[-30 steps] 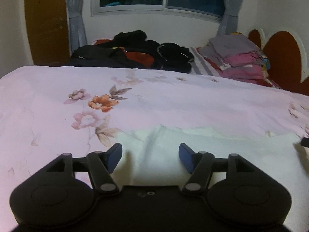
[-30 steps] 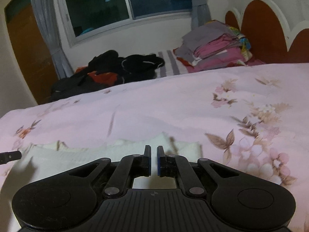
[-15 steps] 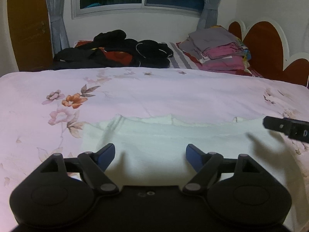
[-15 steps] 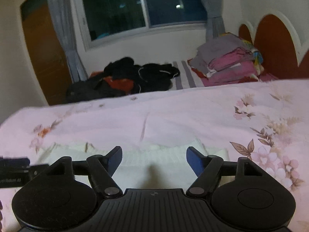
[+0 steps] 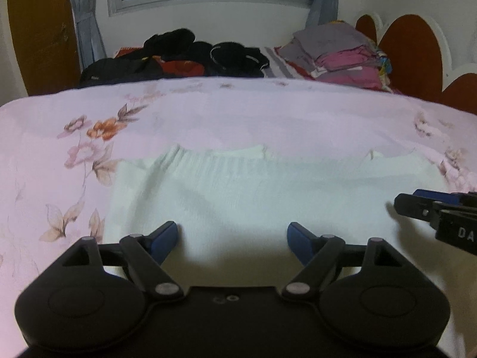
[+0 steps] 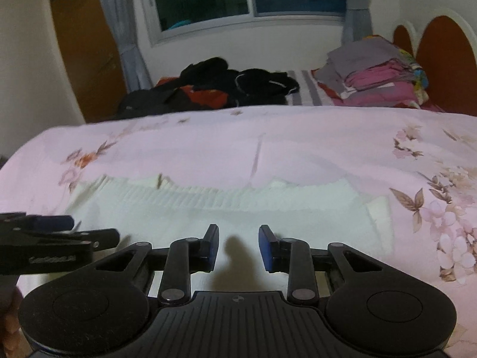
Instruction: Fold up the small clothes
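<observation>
A small white ribbed garment [image 5: 253,191] lies flat on the pink floral bedspread [image 5: 208,113], also in the right wrist view [image 6: 226,208]. My left gripper [image 5: 232,237] is open and empty, just above the garment's near edge. My right gripper [image 6: 238,246] is open and empty, its jaws partly closed, above the garment's near part. The right gripper's fingers [image 5: 423,205] show at the right edge of the left wrist view. The left gripper's fingers [image 6: 59,232] show at the left edge of the right wrist view.
A heap of dark clothes [image 5: 179,56] lies at the far side of the bed. A stack of folded grey and pink clothes [image 5: 342,53] sits at the far right by the headboard [image 5: 411,50]. A window with curtains is behind.
My right gripper opened from shut, then narrowed somewhat. Both grippers drew back and rose from the garment, which now lies flat and more fully in view.
</observation>
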Demonstrator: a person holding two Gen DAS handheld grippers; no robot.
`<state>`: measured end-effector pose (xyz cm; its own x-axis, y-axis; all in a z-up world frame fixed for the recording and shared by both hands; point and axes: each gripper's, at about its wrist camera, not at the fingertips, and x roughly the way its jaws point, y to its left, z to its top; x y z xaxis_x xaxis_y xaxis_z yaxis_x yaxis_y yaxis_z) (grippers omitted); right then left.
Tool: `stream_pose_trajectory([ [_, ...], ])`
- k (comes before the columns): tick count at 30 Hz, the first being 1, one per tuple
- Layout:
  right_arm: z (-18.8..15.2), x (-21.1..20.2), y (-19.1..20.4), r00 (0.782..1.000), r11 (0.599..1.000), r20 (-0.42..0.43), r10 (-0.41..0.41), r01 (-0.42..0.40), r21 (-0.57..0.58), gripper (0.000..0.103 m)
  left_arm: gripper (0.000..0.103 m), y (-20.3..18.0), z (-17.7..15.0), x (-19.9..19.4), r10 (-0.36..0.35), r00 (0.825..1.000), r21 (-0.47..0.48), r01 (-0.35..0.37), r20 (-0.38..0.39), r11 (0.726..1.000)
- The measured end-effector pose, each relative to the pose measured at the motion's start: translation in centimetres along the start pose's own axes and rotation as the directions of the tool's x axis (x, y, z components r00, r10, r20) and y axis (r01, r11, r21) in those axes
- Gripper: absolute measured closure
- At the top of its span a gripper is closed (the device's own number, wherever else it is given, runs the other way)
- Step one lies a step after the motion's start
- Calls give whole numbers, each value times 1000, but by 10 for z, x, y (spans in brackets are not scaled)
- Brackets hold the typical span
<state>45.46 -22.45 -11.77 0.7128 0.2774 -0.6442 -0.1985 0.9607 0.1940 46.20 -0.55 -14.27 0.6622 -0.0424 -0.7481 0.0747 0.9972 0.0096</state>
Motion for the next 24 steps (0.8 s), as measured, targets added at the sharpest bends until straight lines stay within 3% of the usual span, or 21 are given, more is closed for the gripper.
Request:
stream_pose_trajectory([
  [5, -12, 7, 1, 999, 999, -36, -24, 23, -28, 72, 22, 2, -7, -1, 16, 1000, 35, -16, 3, 999],
  [14, -25, -2, -36, 991, 991, -25, -134, 134, -13, 72, 19, 26, -16, -8, 55, 998, 18, -55, 7, 998],
  [16, -23, -8, -37, 989, 990, -31, -143, 143, 13, 72, 25, 29, -16, -15, 56, 998, -3, -56, 3, 998],
  [24, -31, -24, 23, 1000, 1000, -21, 8, -9, -18, 72, 27, 8, -32, -46, -28, 999, 3, 28, 19, 1000],
])
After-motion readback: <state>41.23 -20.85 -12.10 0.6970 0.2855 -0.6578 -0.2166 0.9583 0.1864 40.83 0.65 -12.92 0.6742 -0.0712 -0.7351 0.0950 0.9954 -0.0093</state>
